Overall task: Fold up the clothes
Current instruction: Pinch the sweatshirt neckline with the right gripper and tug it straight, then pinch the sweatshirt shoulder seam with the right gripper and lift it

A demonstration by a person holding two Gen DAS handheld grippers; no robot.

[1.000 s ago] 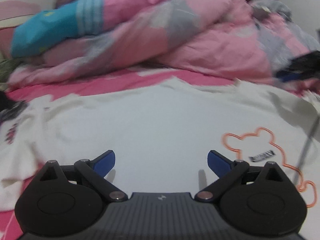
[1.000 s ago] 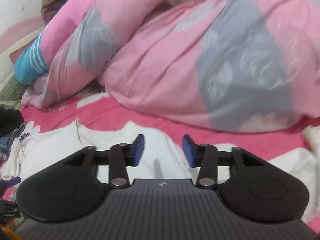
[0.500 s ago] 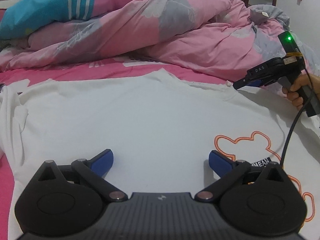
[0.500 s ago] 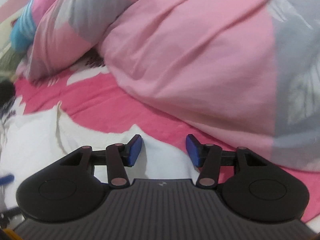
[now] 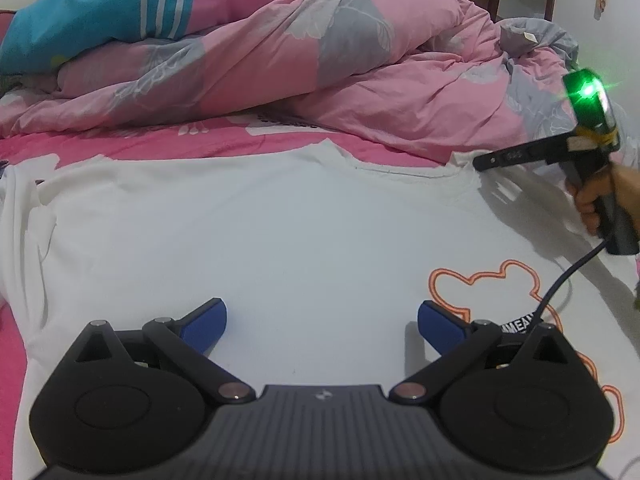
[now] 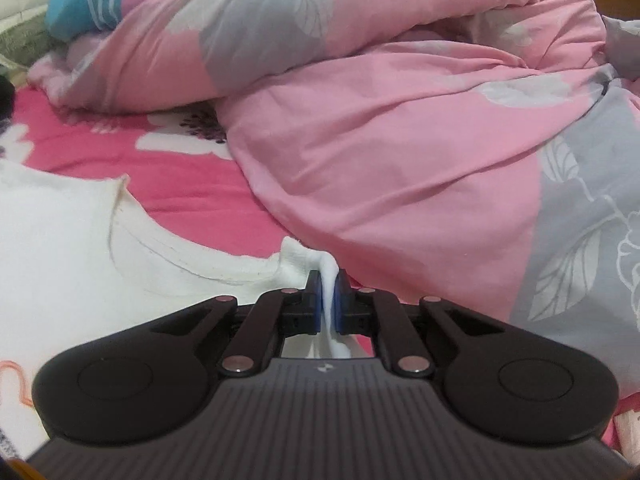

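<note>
A white T-shirt (image 5: pixel 280 232) with an orange bear outline print (image 5: pixel 500 284) lies spread flat on the pink bedsheet. My left gripper (image 5: pixel 322 322) is open and empty, hovering low over the shirt's middle. My right gripper (image 6: pixel 329 294) is shut on the shirt's far edge (image 6: pixel 316 260), next to the neckline, right at the foot of the quilt. The right gripper also shows in the left wrist view (image 5: pixel 516 156), held by a hand at the shirt's far right corner, with a green light on top.
A bulky pink and grey quilt (image 5: pixel 320 68) lies heaped along the far side of the bed, close behind the shirt, also in the right wrist view (image 6: pixel 400 120). A blue striped garment (image 5: pixel 80 20) sits on it at far left. Pink floral bedsheet (image 6: pixel 180 176) shows between them.
My right gripper moved forward to the shirt's far edge and closed on it. My left gripper stayed open, the view settling lower over the shirt.
</note>
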